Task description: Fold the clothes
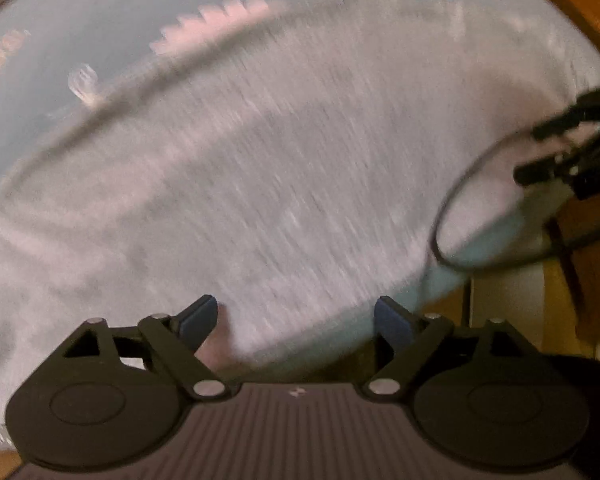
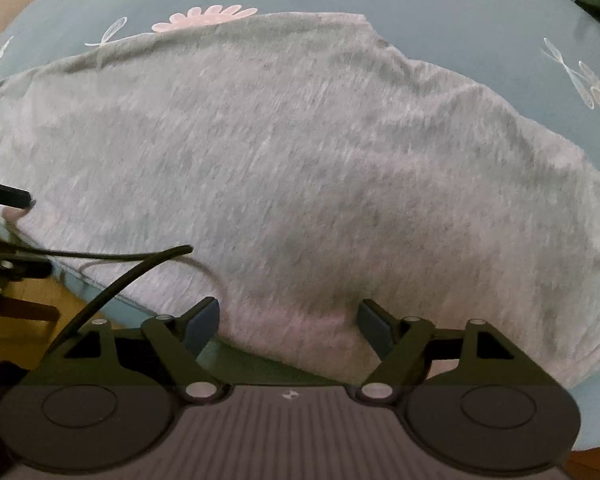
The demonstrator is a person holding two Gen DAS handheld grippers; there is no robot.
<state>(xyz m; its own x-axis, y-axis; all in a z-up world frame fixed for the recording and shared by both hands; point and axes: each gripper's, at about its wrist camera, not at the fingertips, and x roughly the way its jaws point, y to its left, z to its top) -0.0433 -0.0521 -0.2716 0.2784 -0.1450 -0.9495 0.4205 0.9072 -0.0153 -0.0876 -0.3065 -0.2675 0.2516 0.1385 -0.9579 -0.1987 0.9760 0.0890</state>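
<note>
A grey heathered garment (image 1: 284, 168) lies spread flat on a blue bedsheet with pink flowers (image 1: 60, 32). The left wrist view is motion-blurred. My left gripper (image 1: 296, 312) points down over the garment's near edge, jaws wide apart, with nothing pinched between them. My right gripper (image 2: 288, 312) hangs over the near edge of the same garment (image 2: 300, 160), also open, with cloth below the gap but no grip on it. Each gripper shows in the other's view: the right one (image 1: 556, 152) at the right margin, the left one (image 2: 4, 196) at the left margin.
A thin black cable (image 2: 140, 256) loops over the garment's near left corner, also visible as the cable loop (image 1: 460, 208). The sheet (image 2: 460, 12) stretches beyond the garment. The bed's edge drops to a wooden floor (image 2: 40, 320) at lower left.
</note>
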